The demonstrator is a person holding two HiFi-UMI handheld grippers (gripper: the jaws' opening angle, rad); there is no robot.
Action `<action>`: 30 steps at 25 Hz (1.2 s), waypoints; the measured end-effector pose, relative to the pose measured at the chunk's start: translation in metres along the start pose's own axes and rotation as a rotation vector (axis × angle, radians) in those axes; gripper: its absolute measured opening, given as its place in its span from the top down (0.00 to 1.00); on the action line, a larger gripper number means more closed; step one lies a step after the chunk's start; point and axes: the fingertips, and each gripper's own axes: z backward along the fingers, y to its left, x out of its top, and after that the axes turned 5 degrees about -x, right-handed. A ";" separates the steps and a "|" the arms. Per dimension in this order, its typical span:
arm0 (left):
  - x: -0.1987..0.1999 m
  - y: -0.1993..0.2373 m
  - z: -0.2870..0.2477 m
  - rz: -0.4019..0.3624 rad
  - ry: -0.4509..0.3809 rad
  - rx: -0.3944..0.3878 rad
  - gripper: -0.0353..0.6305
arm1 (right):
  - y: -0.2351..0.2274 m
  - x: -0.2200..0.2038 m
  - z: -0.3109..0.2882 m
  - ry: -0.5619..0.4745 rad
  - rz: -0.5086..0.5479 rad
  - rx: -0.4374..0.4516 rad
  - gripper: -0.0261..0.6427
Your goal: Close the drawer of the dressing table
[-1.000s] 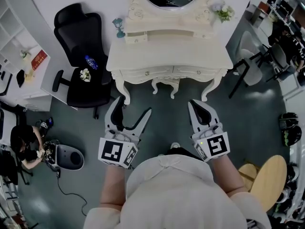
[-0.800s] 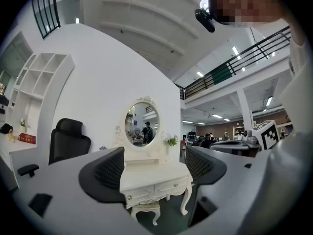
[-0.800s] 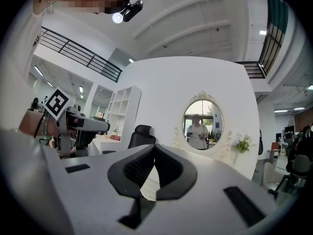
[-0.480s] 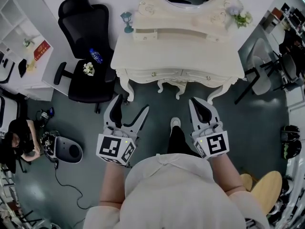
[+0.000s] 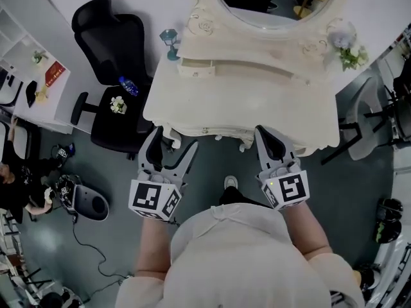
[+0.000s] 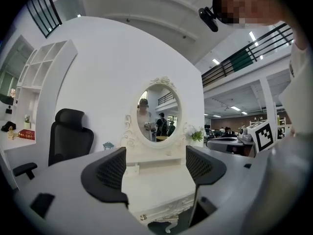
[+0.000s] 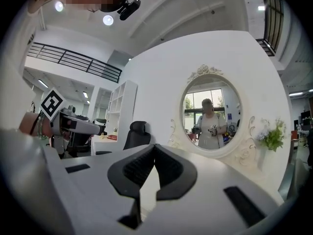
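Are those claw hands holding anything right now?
No, nothing is held. The left gripper is open with nothing between its jaws, and the right gripper is shut on nothing.

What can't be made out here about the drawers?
- Front drawers of the dressing table: head view, the tabletop overhangs them, so open or shut is unclear.
- Small upper drawer: head view, too small to judge how far out it sits.
- Table front: right gripper view, hidden behind the shut right tongs.
- Mirror: top cut off by the head view's edge.
- Left tongs: open, nothing between them.
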 end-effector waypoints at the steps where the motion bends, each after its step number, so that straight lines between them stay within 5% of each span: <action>1: 0.002 0.005 -0.017 -0.004 -0.002 0.014 0.37 | -0.014 0.000 -0.014 -0.003 0.004 0.007 0.95; 11: -0.012 0.036 -0.126 -0.024 0.068 0.103 0.37 | -0.099 -0.023 -0.107 0.033 -0.026 0.067 0.95; 30: -0.148 0.156 -0.252 0.104 0.283 0.068 0.37 | -0.102 -0.109 -0.267 0.163 -0.061 0.094 0.95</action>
